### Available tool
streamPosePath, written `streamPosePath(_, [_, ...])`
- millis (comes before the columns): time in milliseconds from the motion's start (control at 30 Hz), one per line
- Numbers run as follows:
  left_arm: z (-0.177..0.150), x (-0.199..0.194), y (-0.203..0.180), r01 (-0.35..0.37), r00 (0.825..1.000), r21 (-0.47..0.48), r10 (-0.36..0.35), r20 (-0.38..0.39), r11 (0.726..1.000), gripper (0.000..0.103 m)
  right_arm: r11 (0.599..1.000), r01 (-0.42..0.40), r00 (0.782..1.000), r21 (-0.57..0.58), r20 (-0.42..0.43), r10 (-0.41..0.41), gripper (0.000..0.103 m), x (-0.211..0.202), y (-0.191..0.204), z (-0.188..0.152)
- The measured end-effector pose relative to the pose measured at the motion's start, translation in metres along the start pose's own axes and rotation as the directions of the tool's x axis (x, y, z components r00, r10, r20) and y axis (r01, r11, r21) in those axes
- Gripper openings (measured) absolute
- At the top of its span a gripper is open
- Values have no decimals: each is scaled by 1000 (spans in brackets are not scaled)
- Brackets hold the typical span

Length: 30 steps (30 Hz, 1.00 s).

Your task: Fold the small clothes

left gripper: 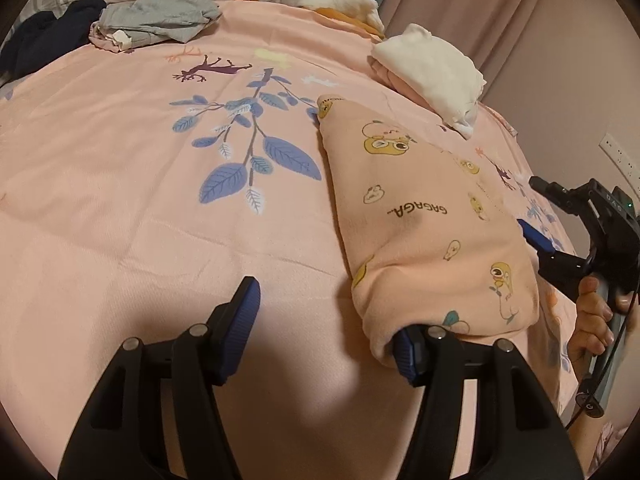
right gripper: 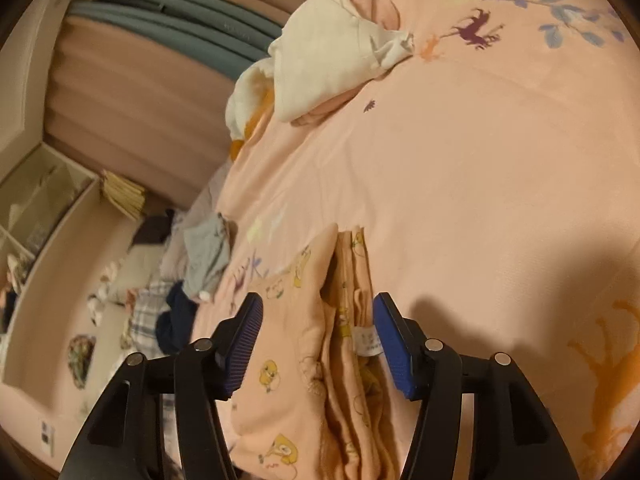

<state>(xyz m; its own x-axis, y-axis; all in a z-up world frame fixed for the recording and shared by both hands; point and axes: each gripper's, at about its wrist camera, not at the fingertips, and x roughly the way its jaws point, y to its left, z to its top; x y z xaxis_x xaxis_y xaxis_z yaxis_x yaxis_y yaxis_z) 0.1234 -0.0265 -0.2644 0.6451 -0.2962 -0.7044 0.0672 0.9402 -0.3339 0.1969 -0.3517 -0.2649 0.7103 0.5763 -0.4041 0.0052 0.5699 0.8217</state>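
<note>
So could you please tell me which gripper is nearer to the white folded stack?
Right. The right gripper sits beyond the pink garment, towards the white stack; the left gripper is at the garment's near end.

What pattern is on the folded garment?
Peach-pink garment with yellow cartoon ducks and "GAGAGA..." lettering; clearest in the left wrist view.

Two claws (left gripper: 328, 332), one folded garment (left gripper: 424, 216), perhaps two clothes piles (left gripper: 156, 20).

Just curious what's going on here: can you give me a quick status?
Left gripper open, one finger tucked under the folded pink garment. Right gripper open, fingers either side of it, not pressing. Nothing in the way.
</note>
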Motion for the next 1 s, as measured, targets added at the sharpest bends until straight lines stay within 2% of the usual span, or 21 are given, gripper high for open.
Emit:
streamPosePath(100, [-3,-1,-11,-45,999,58,45,1,997,63,1000,-6,999,-19,-49,6,58,9,0,-2])
streamPosePath(167, [-7,-4,-17,-51,999,74,51,5,996,63,998,-40,994,-53,-103,34,56,18,8,-8])
streamPosePath(233, [-10,-4,-20,-22,1000,92,23,-7,996,62,993,-64,990,-101,-131,50,32,20,15,-12])
streamPosePath(267, [-10,-4,-22,-14,1000,103,16,-14,995,62,989,-42,991,-143,-131,23,26,22,20,-13])
streamPosePath(300, [-9,-5,-21,-10,1000,108,12,-18,994,57,974,49,991,-223,-109,-75,15,26,28,-16])
streamPosePath(333, [-8,-8,-20,-2,1000,103,4,-23,995,48,961,103,987,-257,-94,-131,14,27,30,-18])
streamPosePath(367, [-6,-11,-16,12,999,85,-9,-34,996,44,948,153,980,-280,-77,-181,13,29,29,-19])
streamPosePath(467, [3,-20,0,88,993,-5,-89,-75,996,31,954,168,979,-250,-73,-191,11,25,20,-13])
streamPosePath(533, [7,-25,5,155,984,-49,-159,-85,987,24,927,259,962,-270,-14,-273,8,15,19,-9])
streamPosePath(567, [9,-26,4,165,982,-50,-169,-88,985,24,917,290,954,-274,5,-300,8,10,17,-8])
streamPosePath(667, [11,-31,-6,144,986,-18,-145,-82,989,21,922,261,962,-286,4,-271,8,-3,15,-8])
streamPosePath(767, [13,-49,-21,178,983,22,-176,-48,984,20,897,287,956,-338,47,-288,8,-10,24,-11])
streamPosePath(900, [21,-77,-36,227,973,74,-230,30,971,20,912,206,976,-354,8,-218,8,-8,33,-13])
streamPosePath(1000, [24,-75,-43,202,974,113,-212,83,973,20,898,173,980,-405,-20,-198,8,0,45,-21])
